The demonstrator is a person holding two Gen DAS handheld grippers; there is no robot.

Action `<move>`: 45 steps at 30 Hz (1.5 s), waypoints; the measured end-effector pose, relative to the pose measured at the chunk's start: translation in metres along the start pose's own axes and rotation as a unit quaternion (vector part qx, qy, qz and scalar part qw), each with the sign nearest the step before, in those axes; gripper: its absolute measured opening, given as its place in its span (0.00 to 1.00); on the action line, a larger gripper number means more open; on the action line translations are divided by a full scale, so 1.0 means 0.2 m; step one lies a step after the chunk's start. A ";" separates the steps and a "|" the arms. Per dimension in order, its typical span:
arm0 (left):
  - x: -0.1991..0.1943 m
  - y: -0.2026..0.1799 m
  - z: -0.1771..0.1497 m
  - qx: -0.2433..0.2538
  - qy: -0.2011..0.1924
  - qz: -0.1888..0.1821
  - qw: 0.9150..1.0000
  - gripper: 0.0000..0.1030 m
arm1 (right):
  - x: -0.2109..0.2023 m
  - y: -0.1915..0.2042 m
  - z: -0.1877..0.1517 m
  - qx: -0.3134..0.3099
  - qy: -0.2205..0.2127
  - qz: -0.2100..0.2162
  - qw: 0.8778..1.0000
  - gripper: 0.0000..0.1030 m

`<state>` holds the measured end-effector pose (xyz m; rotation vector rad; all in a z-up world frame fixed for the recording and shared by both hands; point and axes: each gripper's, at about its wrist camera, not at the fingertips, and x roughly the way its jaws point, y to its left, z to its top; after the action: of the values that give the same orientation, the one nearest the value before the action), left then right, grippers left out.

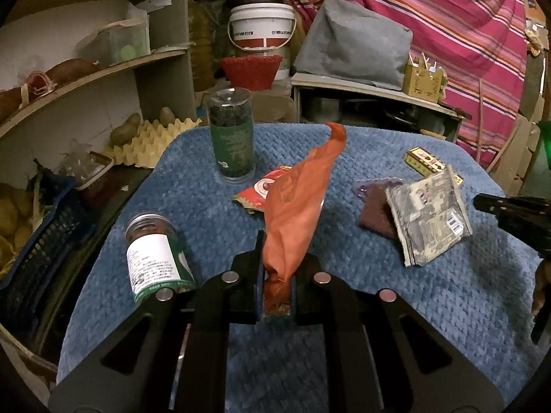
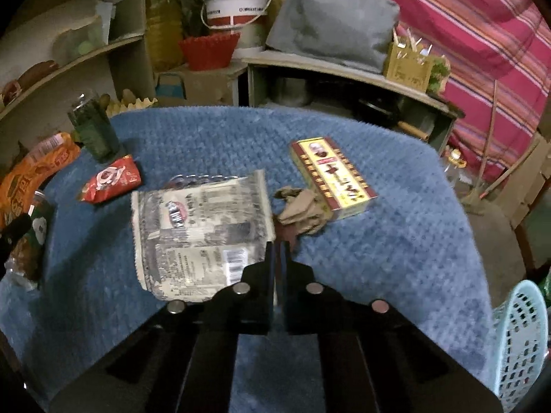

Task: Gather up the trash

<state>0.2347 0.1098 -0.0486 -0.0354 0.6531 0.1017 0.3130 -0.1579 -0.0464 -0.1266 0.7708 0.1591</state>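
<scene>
Cluttered shelves [image 1: 103, 69] ring a blue mat [image 1: 344, 309]; left tongs [image 1: 275, 275] pinch an orange wrapper [image 1: 296, 213], right tongs [image 2: 277, 261] clenched empty.

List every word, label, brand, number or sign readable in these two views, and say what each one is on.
No text here can be read with certainty.
White bucket: a line of print on its band, too blurred.
Lying jar: white label with small print, too small.
Standing jar: green label, print illegible.
Grey wrapper: oval logo, text block and barcode, blurred.
Yellow box: characters, unreadable.
Red packet: round logo, unreadable.
Orange wrapper: lettering warped, unreadable.
</scene>
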 end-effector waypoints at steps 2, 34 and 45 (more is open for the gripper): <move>-0.02 -0.01 -0.01 0.000 -0.001 0.000 1.000 0.09 | -0.04 -0.03 -0.01 0.001 -0.004 -0.004 1.000 0.04; 0.09 -0.06 -0.22 0.014 0.043 -0.008 0.999 0.09 | 0.23 0.11 -0.14 -0.026 0.025 0.051 0.998 0.47; 0.01 -0.09 -0.18 0.007 0.034 -0.001 0.999 0.09 | 0.07 -0.03 -0.14 -0.004 0.004 0.054 0.999 0.07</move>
<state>0.2174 0.0898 -0.0787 -0.0263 0.7217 0.0954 0.3047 -0.1671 -0.0765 -0.0932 0.7846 0.2639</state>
